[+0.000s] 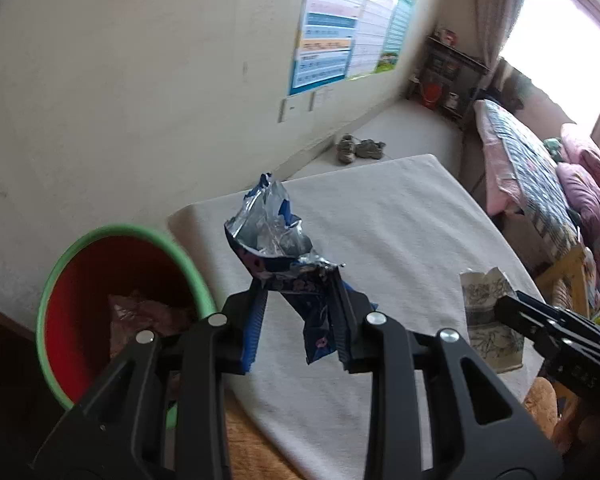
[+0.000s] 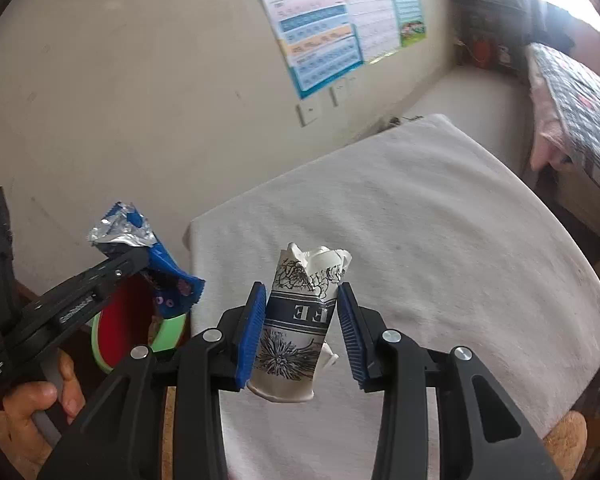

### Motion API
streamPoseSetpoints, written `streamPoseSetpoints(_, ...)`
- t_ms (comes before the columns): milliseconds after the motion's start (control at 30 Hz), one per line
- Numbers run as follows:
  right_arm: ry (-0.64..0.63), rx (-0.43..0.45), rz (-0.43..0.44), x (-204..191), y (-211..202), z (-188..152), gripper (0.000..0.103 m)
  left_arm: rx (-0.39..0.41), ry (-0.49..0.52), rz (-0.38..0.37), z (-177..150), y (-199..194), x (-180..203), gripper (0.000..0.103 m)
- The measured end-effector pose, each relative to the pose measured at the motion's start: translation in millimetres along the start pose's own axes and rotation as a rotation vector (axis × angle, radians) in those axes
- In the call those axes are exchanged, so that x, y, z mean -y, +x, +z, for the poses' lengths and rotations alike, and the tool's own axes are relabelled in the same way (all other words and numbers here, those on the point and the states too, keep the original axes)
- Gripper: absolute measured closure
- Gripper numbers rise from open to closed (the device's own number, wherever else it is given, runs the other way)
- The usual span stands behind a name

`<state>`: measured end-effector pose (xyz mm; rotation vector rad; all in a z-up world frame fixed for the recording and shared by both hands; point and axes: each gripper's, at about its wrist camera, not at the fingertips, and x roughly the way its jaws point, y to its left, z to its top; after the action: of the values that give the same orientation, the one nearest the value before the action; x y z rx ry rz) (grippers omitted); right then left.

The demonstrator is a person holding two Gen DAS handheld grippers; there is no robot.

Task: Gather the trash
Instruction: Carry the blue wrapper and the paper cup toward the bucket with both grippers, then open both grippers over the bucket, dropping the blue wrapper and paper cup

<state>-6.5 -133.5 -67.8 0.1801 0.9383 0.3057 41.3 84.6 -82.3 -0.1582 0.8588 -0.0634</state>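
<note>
My left gripper (image 1: 298,284) is shut on a crumpled blue and silver snack wrapper (image 1: 272,236) and holds it above the table's left edge, just right of the red bin with a green rim (image 1: 54,280). The wrapper also shows in the right wrist view (image 2: 160,268), over the bin (image 2: 118,320). My right gripper (image 2: 302,296) is shut on a crushed white paper cup with black flower print (image 2: 296,328), held upside down above the white tablecloth. The cup also shows in the left wrist view (image 1: 486,300).
The table under a white cloth (image 2: 420,220) fills the middle. The bin holds some trash (image 1: 148,316). A bed with pink bedding (image 1: 540,168) stands at the right. Shoes (image 1: 358,148) lie on the floor by the wall. Posters (image 1: 352,28) hang on the wall.
</note>
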Motion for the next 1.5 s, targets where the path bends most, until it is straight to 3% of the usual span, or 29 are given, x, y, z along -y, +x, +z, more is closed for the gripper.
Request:
streamPoseSetpoints(233,-0.077,-0.019,0.036,-34.9,14.7,7.0,0.067,0.010,-0.045,0.051,-6.2,-5.8,-30.4,0.074)
streamPoseSetpoints(367,-0.107,-0.065,0.006,-40.5,33.7,3.9,0.067,0.003,-0.071,0.059,-10.0,-6.8,-44.6,0.074)
streamPoseSetpoints(467,-0.080,-0.114,-0.063,-23.4,52.8,-5.8,0.048,-0.002,-0.083,0.064,-12.6,-7.1,-54.5,0.074)
streamPoseSetpoints(500,-0.068,-0.173,-0.093,-13.6,66.6,-10.7,0.036,-0.003,-0.088,0.066,-13.2,-6.6,-57.2,0.074)
streamPoseSetpoints(600,-0.030,-0.277,-0.152,6.8,91.3,-23.0,0.037,-0.019,-0.106,0.064,-17.1,-2.8,-63.3,0.074)
streamPoseSetpoints(733,-0.016,-0.314,-0.236,27.0,108.6,-31.1,0.032,-0.032,-0.115,0.063,-19.0,0.8,-70.1,0.074)
streamPoseSetpoints(800,-0.015,-0.340,-0.263,34.0,115.1,-31.6,0.033,-0.036,-0.120,0.063,-19.4,2.1,-74.5,0.074)
streamPoseSetpoints(900,0.040,-0.368,-0.276,48.8,121.6,-34.1,0.063,-0.042,-0.131,0.073,-19.6,5.2,-77.5,0.074)
streamPoseSetpoints(933,0.051,-0.366,-0.274,52.7,122.9,-34.7,0.065,-0.044,-0.134,0.079,-20.4,6.0,-80.0,0.074)
streamPoseSetpoints(1100,0.044,-0.323,-0.160,36.0,113.5,-22.6,0.067,-0.052,-0.155,0.116,-22.8,8.3,-94.5,0.074)
streamPoseSetpoints(1333,-0.064,-0.266,0.127,-53.4,102.1,8.9,0.066,-0.043,-0.199,0.183,-22.5,2.0,-123.2,0.074)
streamPoseSetpoints(1500,-0.151,-0.255,0.227,-111.8,109.4,20.9,0.066,-0.043,-0.230,0.221,-24.8,-1.6,-140.9,0.074)
